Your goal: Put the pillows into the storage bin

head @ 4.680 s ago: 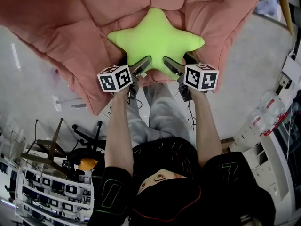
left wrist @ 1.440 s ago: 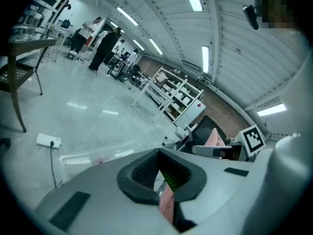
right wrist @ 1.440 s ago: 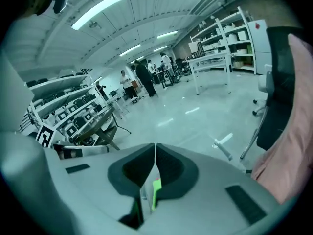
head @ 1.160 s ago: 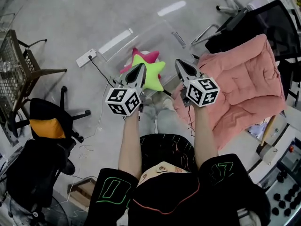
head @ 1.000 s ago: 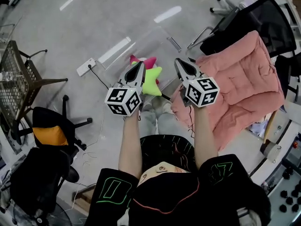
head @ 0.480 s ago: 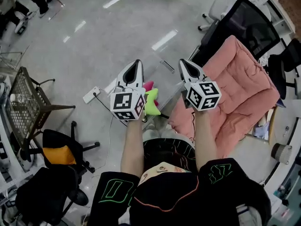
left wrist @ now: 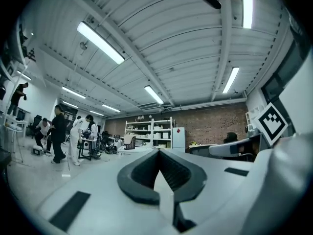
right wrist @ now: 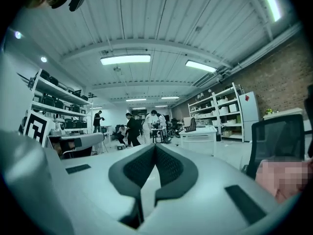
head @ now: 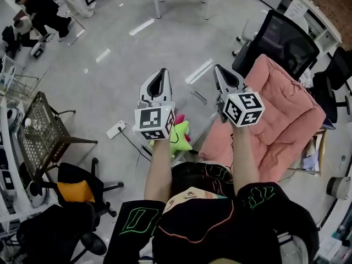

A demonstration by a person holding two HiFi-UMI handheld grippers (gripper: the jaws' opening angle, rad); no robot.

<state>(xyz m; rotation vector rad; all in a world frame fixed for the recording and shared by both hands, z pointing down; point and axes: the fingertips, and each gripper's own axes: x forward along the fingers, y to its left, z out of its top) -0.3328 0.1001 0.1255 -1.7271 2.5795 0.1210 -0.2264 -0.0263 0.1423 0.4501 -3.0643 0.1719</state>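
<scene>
A lime-green star pillow [head: 179, 137] lies in the clear storage bin [head: 199, 108] on the floor, with a pink star pillow [head: 177, 118] peeking out behind it. Both are partly hidden by my left gripper's marker cube. My left gripper [head: 160, 73] is held high above the bin, shut and empty. To its right, my right gripper [head: 219, 69] is at the same height, also shut and empty. In the left gripper view the gripper [left wrist: 157, 154] points level across the room, jaws together. The right gripper [right wrist: 155, 149] looks the same in its own view.
A pink quilted cushion [head: 283, 114] lies on a black office chair [head: 281, 40] at the right. A wire stool [head: 41, 128], a power strip [head: 115, 129] with its cable and a black chair with an orange cushion [head: 74, 188] stand at the left. People [head: 41, 7] are far off.
Both grippers have risen well above the bin, shut and empty throughout. The star pillows stay in the bin, now lower in the head view and mostly behind the left cube.
</scene>
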